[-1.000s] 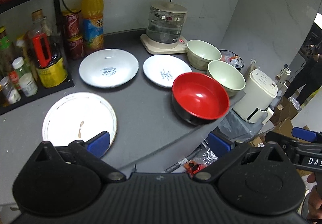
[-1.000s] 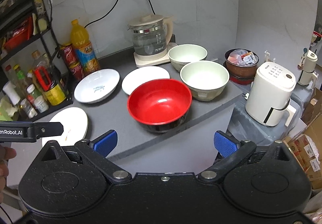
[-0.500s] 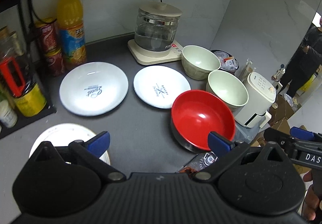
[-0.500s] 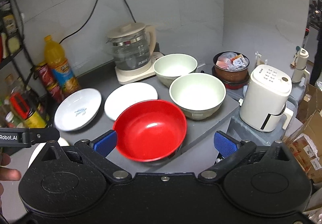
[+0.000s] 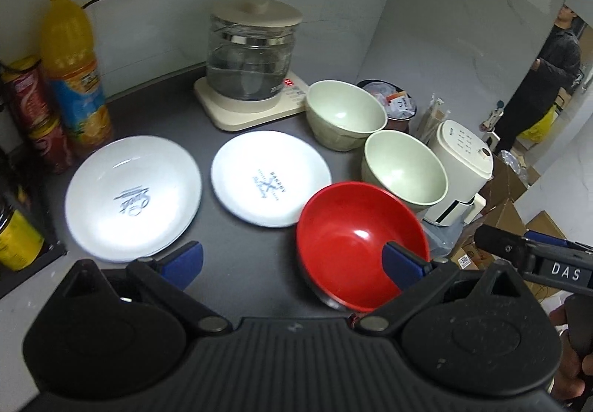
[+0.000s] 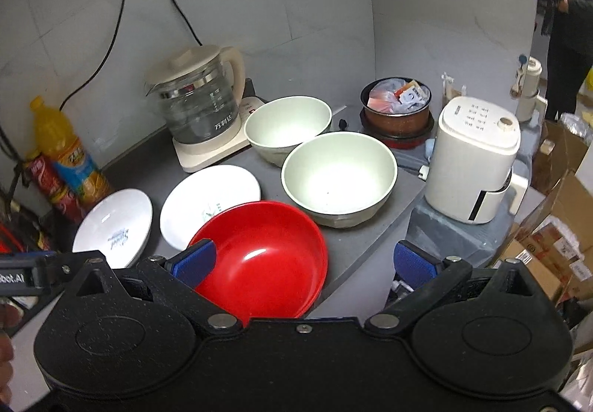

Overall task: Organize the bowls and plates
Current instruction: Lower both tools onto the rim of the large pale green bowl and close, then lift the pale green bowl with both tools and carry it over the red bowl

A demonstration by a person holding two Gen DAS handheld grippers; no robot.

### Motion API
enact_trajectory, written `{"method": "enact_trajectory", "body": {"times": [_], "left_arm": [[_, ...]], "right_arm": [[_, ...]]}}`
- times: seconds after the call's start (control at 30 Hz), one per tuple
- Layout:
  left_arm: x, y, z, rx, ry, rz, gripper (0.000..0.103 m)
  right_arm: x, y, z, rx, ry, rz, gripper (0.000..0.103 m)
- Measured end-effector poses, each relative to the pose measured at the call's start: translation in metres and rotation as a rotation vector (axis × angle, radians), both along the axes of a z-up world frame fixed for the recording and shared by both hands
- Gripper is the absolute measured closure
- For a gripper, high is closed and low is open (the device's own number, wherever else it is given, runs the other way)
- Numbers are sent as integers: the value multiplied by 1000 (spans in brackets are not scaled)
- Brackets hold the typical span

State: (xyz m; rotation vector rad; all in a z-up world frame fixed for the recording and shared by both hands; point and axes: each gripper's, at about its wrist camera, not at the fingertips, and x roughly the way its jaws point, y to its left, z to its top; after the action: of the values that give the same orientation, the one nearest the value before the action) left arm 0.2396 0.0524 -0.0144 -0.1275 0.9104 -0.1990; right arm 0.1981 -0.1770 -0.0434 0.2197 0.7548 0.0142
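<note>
A red bowl (image 5: pixel 352 238) (image 6: pixel 267 256) stands at the grey counter's front edge. Behind it are two pale green bowls, the nearer (image 5: pixel 404 171) (image 6: pixel 339 178) and the farther (image 5: pixel 346 113) (image 6: pixel 287 126). Two white plates lie to the left: a small printed plate (image 5: pixel 270 178) (image 6: pixel 209 202) and a deeper plate (image 5: pixel 133 197) (image 6: pixel 113 223). My left gripper (image 5: pixel 292 263) is open above the counter, its right fingertip (image 5: pixel 402 262) over the red bowl's rim. My right gripper (image 6: pixel 305 262) is open too, its left fingertip (image 6: pixel 194 260) over the red bowl. Neither holds anything.
A glass kettle (image 5: pixel 254 52) on its base stands at the back wall. An orange drink bottle (image 5: pixel 74 71) and red cans (image 5: pixel 33 115) stand at the left. Right of the counter are a white appliance (image 6: pixel 474 160) and a dark bowl of packets (image 6: pixel 398 108). A person (image 6: pixel 570 15) stands far right.
Both grippers have moved forward and to the right, closer to the red bowl. The round plate at the front left has dropped out of the left wrist view.
</note>
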Motion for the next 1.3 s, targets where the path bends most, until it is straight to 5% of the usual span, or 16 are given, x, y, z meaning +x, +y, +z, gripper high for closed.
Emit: {"method": "enact_trajectory", "body": {"times": [0.3,0.43,0.6,1.3], "left_arm": [[37,-27,-10,-4,7,-1,3],[60,-44,-16,2,40,4,16],[86,-65,-21,1,52,19,18],[192,-148,-88,34,193,54,48]], "right_arm": [[32,-27,-15,25,10,8,4],[53,-42,-25,45,42,19,18],[79,-59,-33,49,42,34,27],[178,-108,-99,99,210,153,47]]}}
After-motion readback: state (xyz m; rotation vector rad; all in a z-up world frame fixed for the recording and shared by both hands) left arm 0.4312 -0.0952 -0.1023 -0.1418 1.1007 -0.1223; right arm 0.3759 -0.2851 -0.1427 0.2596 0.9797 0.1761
